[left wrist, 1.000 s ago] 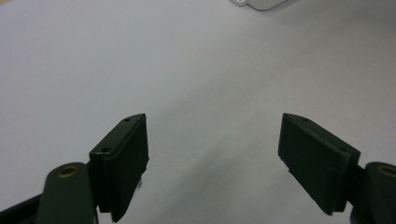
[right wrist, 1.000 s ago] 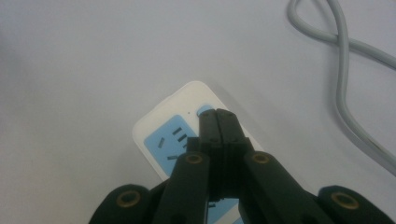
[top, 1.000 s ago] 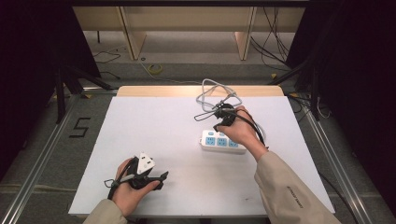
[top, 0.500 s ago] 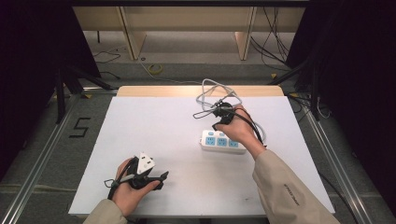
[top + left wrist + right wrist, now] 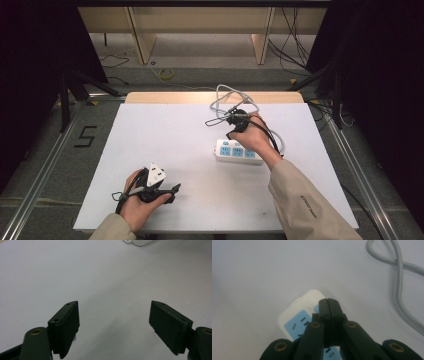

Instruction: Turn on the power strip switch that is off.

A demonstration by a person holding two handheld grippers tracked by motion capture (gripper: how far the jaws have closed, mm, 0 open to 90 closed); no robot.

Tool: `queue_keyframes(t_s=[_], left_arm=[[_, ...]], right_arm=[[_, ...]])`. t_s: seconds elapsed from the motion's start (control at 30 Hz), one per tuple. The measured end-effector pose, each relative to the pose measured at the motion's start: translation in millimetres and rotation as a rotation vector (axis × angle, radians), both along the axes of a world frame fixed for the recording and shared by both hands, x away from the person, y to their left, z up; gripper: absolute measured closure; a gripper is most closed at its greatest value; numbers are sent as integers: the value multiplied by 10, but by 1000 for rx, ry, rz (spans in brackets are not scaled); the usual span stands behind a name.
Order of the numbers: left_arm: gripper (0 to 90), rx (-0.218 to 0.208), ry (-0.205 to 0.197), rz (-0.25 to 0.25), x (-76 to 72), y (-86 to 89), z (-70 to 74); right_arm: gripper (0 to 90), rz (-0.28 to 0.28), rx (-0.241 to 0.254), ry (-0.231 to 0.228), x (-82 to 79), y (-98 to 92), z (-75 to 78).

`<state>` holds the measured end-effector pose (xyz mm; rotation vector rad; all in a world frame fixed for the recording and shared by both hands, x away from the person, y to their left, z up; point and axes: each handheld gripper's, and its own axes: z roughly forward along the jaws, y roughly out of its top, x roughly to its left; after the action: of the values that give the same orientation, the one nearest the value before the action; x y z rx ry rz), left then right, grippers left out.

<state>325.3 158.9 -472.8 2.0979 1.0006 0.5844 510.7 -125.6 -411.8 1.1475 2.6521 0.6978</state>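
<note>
A white power strip (image 5: 239, 151) with blue socket faces lies right of the table's middle. Its grey cable (image 5: 231, 96) coils behind it near the far edge. My right gripper (image 5: 232, 131) hangs just over the strip's far end and points down at it. In the right gripper view its jaws (image 5: 328, 300) are pressed together with nothing between them, above the power strip (image 5: 295, 316) and left of the grey cable (image 5: 398, 277). My left gripper (image 5: 172, 194) rests low at the near left. It stands open (image 5: 115, 325) over bare table, and a corner of the strip (image 5: 138, 242) shows far ahead.
The white table (image 5: 165, 135) has wide bare room on its left and middle. A wooden strip (image 5: 175, 97) runs along its far edge. Metal rails (image 5: 45, 165) flank the table, and loose cables (image 5: 295, 45) lie on the floor behind.
</note>
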Motion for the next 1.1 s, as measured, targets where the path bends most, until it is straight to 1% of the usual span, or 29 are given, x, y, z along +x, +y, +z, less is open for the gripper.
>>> queue_keyframes(t_s=[0.43, 0.53, 0.77, 1.1], left_arm=[[243, 2, 1, -2, 2, 0, 1], [243, 1, 1, -2, 2, -1, 1], [243, 0, 1, -2, 3, -2, 1], [243, -2, 1, -3, 6, -1, -2]], right_arm=[[900, 2, -9, 10, 39, 58, -39], [900, 8, -10, 7, 47, 72, -43], [900, 3, -12, 8, 56, 99, -42], [900, 7, -27, 20, 79, 138, -108]])
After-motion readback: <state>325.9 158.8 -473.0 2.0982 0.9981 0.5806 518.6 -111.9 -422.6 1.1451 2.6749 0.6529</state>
